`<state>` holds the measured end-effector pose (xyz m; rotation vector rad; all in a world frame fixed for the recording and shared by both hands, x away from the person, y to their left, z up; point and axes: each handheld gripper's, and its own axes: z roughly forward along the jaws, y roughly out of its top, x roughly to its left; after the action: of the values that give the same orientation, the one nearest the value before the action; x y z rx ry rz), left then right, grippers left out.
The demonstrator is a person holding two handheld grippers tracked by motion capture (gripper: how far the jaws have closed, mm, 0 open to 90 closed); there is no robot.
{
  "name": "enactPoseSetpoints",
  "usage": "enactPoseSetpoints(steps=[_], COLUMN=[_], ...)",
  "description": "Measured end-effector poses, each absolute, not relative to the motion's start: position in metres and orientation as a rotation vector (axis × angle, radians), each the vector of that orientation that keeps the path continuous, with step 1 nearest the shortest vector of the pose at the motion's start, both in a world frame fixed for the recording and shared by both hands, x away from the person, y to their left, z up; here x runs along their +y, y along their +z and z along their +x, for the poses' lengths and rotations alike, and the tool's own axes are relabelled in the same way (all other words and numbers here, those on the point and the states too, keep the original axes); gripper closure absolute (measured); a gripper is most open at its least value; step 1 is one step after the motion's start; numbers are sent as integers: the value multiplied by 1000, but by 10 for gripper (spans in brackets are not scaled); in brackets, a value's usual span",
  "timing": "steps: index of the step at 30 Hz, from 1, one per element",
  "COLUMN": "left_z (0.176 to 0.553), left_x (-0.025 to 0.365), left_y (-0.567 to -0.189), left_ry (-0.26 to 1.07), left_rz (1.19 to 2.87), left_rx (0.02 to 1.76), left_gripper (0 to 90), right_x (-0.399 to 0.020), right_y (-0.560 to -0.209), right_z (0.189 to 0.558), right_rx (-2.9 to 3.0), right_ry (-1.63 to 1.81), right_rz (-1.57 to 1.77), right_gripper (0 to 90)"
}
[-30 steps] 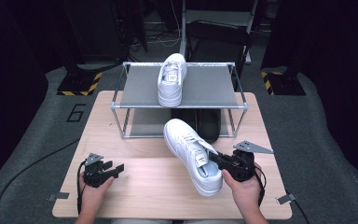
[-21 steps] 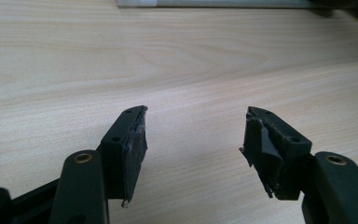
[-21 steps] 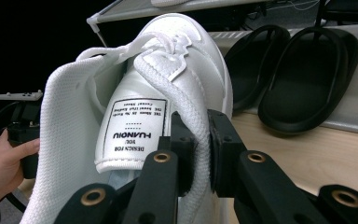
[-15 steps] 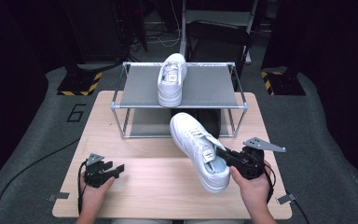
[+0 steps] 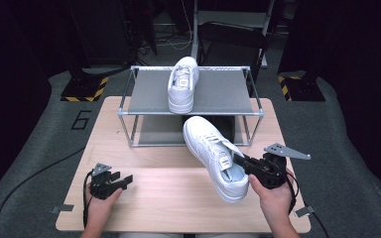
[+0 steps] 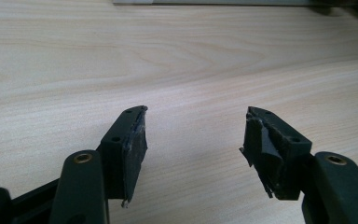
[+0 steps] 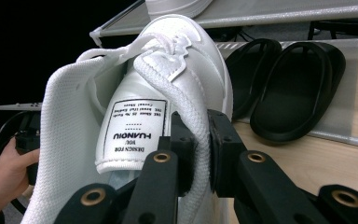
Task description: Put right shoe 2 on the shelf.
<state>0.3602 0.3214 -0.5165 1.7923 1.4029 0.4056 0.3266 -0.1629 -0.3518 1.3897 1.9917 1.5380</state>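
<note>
From my seat at the controls, the rack stands at the far half of the table, with one shoe on its top shelf and a pair of slippers on the lower shelf. A second shoe sits in front of the rack, right of centre, pinched at its collar by my right gripper. My left gripper rests near the table's front left.

The right gripper has its black jaws clamped on the padded collar of a white sneaker, whose toe points away toward twelve o'clock. A pair of black slippers lies at about two o'clock on the lower shelf of a metal rack. At eight o'clock a hand holds a dark object.
</note>
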Motion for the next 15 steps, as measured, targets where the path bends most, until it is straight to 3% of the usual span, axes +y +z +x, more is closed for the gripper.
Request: enactPoseSetpoints(steps=[15], left_z=[360], left_x=[321], left_y=[-517], left_ry=[390], left_rz=[1793], left_rx=[1407], left_gripper=[390], right_x=[-179], right_y=[-328], right_z=[332], right_rx=[1962], right_ry=[1548], right_rz=[1394], right_gripper=[819])
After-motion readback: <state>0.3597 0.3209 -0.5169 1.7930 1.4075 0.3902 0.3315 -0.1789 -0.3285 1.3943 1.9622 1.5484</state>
